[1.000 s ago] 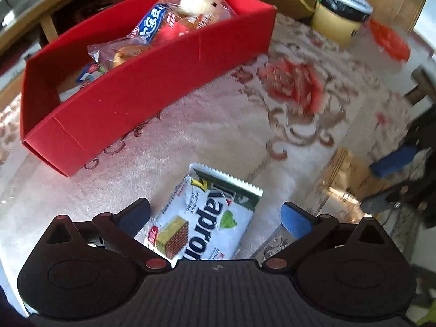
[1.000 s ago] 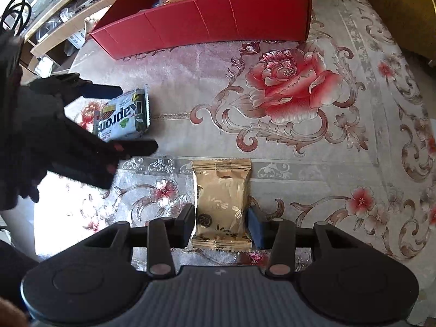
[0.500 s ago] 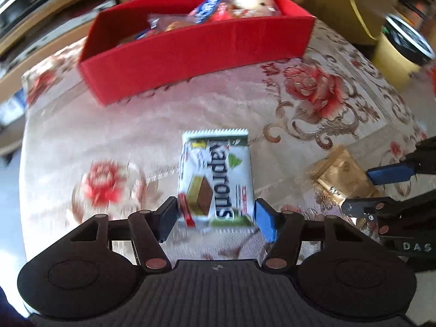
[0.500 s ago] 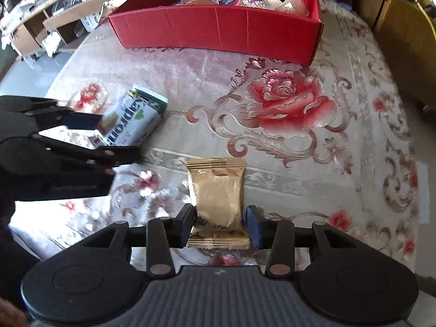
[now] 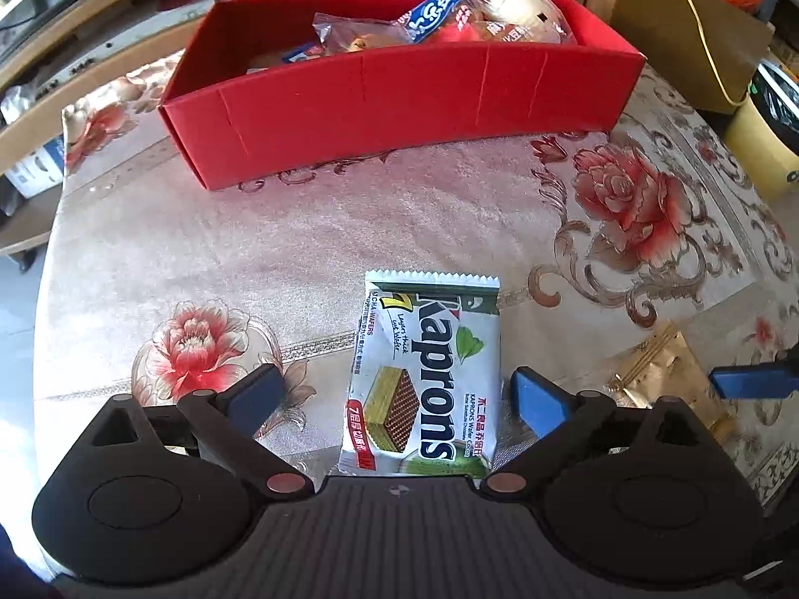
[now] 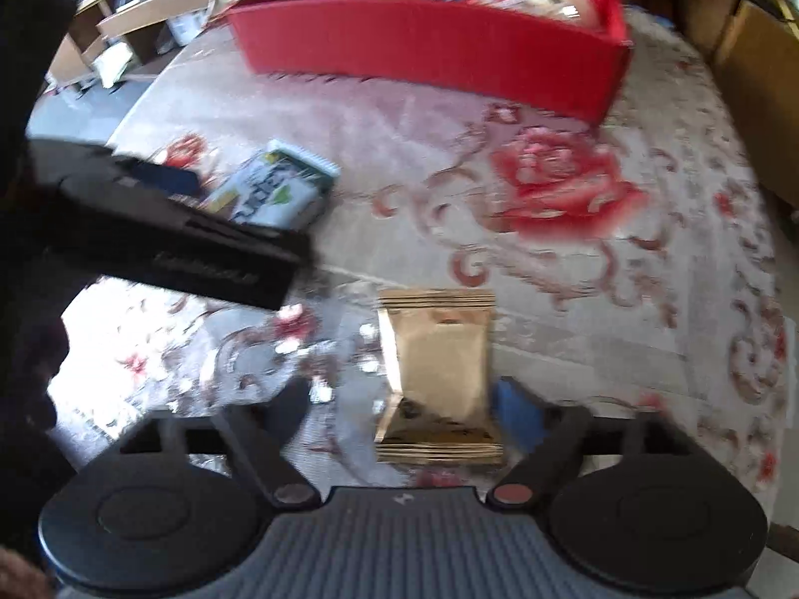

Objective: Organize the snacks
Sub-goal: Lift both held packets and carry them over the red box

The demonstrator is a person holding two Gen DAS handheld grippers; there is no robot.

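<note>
A white-and-green Kaprons wafer pack lies flat on the floral tablecloth between the fingers of my left gripper. Its jaws are opening, with clear gaps on both sides of the pack. A gold snack pack lies between the fingers of my right gripper, whose jaws are also opening; the left finger stands well off it. The red box at the back holds several wrapped snacks. In the blurred right wrist view the left gripper hangs over the wafer pack, before the red box.
A yellow tub and a cardboard box stand beyond the table at the right. Wooden shelving runs along the back left. The table's rounded edge drops off at the left.
The left gripper closed around the wafer pack and has spread wide again. The right gripper, earlier shut on the gold pack, has let go. Both packs stay on the cloth.
</note>
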